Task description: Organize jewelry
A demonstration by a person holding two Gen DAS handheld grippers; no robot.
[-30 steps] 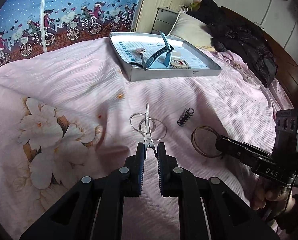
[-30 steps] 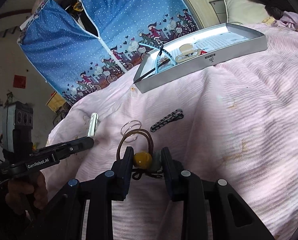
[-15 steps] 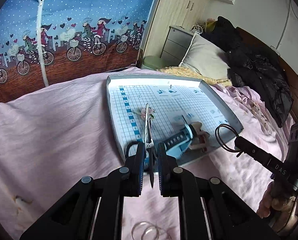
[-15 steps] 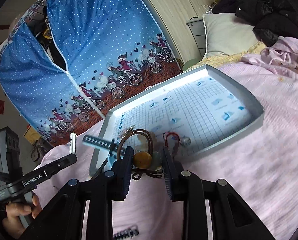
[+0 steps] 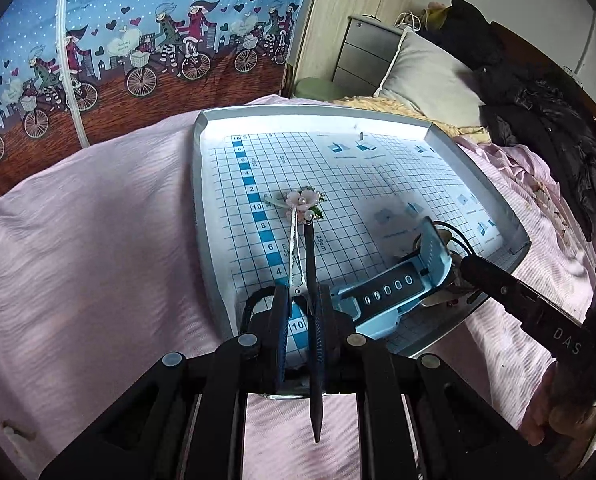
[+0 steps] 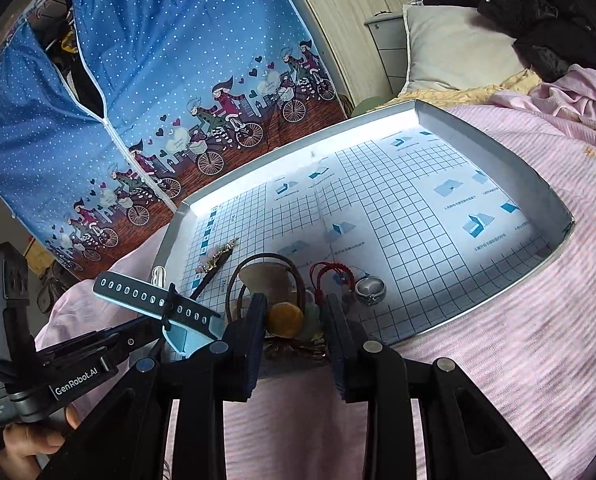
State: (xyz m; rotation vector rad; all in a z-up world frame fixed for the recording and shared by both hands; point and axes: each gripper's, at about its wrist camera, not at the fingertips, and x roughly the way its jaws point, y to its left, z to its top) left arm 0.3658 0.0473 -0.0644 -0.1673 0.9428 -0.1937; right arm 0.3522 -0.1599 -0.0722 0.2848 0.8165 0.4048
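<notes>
My left gripper [image 5: 302,320] is shut on a silver hair clip [image 5: 295,256] over the near end of the grey tray [image 5: 197,184]. The clip's tip points at a pink flower hairpin [image 5: 304,200] lying on the grid paper. A blue watch [image 5: 386,292] lies in the tray's near right corner. My right gripper [image 6: 296,328] is shut on a brown cord bracelet [image 6: 286,320] with an amber bead, just over the tray [image 6: 494,156] rim. A silver ring [image 6: 370,290] and a red cord [image 6: 334,270] lie in front of it. The watch strap [image 6: 154,300] sticks up on its left.
The tray rests on pink bedding [image 5: 98,260]. A pillow [image 6: 454,48] and dark clothes [image 5: 546,128] lie beyond it. A blue printed wardrobe cover [image 6: 178,80] stands behind the bed. A hand [image 5: 558,420] holds the right gripper's handle.
Both grippers have moved from the open bedding up to the tray, each carrying its item. The hoops and the black clip on the bedding have dropped out of view.
</notes>
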